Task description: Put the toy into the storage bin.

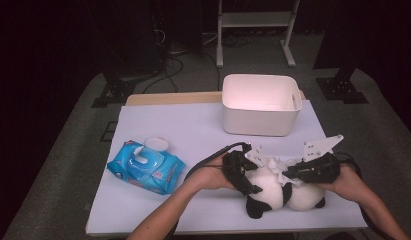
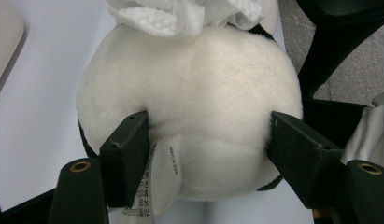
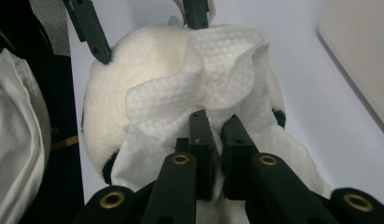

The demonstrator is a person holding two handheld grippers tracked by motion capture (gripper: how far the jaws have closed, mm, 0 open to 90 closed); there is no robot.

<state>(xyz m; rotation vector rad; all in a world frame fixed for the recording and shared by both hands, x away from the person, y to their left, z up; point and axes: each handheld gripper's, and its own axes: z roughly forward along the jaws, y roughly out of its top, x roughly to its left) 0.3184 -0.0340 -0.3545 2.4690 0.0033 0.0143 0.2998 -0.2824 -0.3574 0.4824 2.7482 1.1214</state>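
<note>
Nearest the person, at the front edge of the table (image 1: 203, 135), lies the plush panda (image 1: 273, 192) — white body, black limbs — and everything else sits relative to it. The left gripper (image 2: 208, 140) clamps the panda's round white body from both sides, its jaws pressed into the fur. The right gripper (image 3: 216, 126) comes in from the panda's other side with its jaws clenched on a white wipe (image 3: 203, 70), a crumpled, embossed sheet draped over the top of the toy.

What could go wrong, as a judgement: the wipe is pinched only at one bunched fold, so a rub across the fur could drag it out of the jaws or leave it snagged on the plush. The panda is soft and round (it gives under the left jaws), so a firm push from the right could roll it out of the hold or toward the near table edge.

A sewn-in care tag (image 2: 164, 179) hangs beside the left jaw; its small print is too fine to read. Farther off, to the left of the panda, lies the blue wipes pack (image 1: 145, 167) with its lid flipped open — its lettering is not legible. Beyond the panda stands a white bin (image 1: 260, 105), apparently empty.
</note>
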